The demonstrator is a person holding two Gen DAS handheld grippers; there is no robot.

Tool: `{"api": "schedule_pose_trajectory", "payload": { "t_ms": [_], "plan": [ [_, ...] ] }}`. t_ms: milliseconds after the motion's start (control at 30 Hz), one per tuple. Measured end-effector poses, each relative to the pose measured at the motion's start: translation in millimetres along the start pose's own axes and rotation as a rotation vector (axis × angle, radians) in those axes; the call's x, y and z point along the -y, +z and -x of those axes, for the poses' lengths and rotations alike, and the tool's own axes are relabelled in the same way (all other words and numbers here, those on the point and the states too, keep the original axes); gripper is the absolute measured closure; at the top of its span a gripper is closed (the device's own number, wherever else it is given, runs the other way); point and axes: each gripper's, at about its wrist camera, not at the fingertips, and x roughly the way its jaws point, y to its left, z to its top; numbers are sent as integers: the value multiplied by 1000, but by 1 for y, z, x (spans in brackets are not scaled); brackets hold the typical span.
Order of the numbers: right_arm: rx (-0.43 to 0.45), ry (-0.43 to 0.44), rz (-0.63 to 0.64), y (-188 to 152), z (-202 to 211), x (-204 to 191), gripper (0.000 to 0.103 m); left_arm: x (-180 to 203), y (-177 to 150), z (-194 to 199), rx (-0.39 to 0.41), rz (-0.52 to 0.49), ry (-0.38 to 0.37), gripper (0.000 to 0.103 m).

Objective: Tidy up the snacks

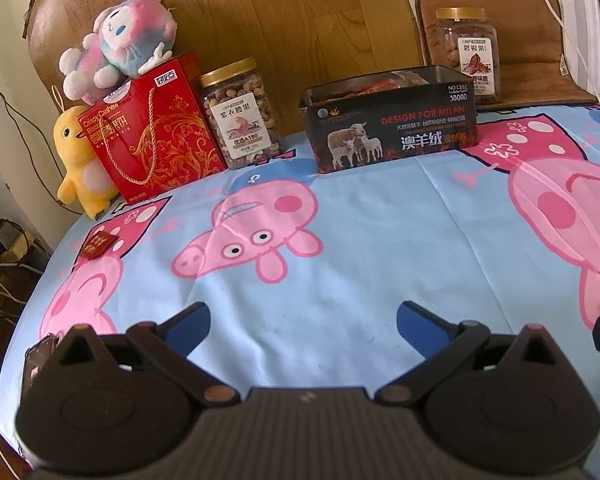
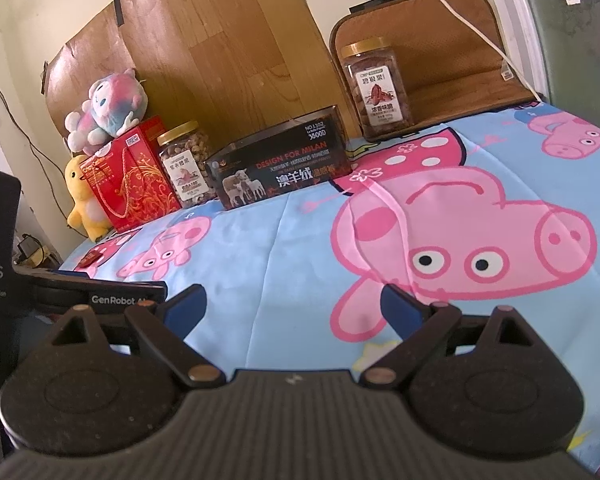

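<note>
Both tongs empty, level above the bedsheet (image 1: 360, 240).
Left gripper (image 1: 303, 320) and right gripper (image 2: 291, 304) stood spread wide; a small red packet (image 1: 98, 245) lay ahead-left, the open black tin (image 1: 392, 120) and nut jar (image 1: 242, 114) farther ahead.

Right gripper (image 2: 294, 304), black with blue fingertips, jaws spread wide, nothing between them, low over blue cartoon-pig bedsheet (image 2: 300, 240). Upper centre: open black tin box (image 2: 278, 166). Left of it: gold-lidded nut jar (image 2: 186, 168), red gift bag (image 2: 130, 184). Small red packet (image 2: 90, 259) at mid-left.
</note>
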Motion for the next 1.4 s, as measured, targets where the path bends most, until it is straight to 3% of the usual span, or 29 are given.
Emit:
{"api": "schedule_pose_trajectory", "payload": {
  "t_ms": [433,833,1400],
  "plan": [
    [-3,0,0,0,0,1,8,0,-2,-6,-42,20,-24,0],
    [-5,10,19,-3,-4,-2,10,-3,2,-1,-14,20,-21,0],
    [5,4,23,-2,-1,-3,10,-3,2,-8,-41,42,-52,0]
  ]
}}
